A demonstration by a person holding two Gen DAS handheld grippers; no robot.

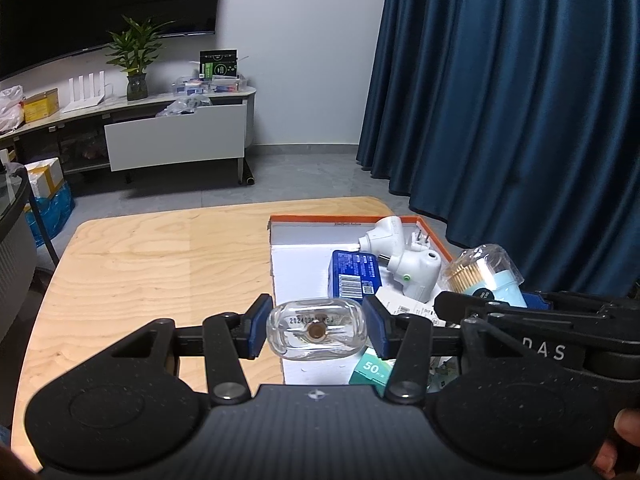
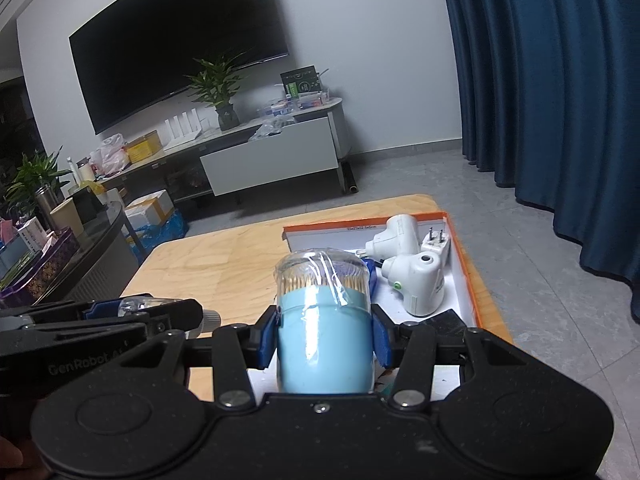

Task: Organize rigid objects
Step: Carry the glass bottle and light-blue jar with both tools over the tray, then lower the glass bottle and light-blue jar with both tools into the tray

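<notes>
My left gripper [image 1: 316, 330] is shut on a small clear glass bottle [image 1: 316, 334], its base facing the camera, held above the near left edge of the orange-rimmed white box [image 1: 304, 220]. My right gripper [image 2: 326, 332] is shut on a light-blue toothpick jar [image 2: 324, 336] with a clear cap, held over the same box [image 2: 466, 268]. That jar [image 1: 486, 276] and the right gripper [image 1: 500, 312] show at the right of the left wrist view. The left gripper [image 2: 132, 310] with the clear bottle [image 2: 136, 306] appears at the left of the right wrist view.
Inside the box lie two white plug adapters [image 1: 416, 276] [image 2: 420, 284], a blue packet [image 1: 354, 276] and a teal carton [image 1: 370, 368]. The box sits on the right of a wooden table [image 1: 152, 264]. Blue curtains [image 1: 520, 120] hang at right; a TV cabinet [image 1: 176, 136] stands behind.
</notes>
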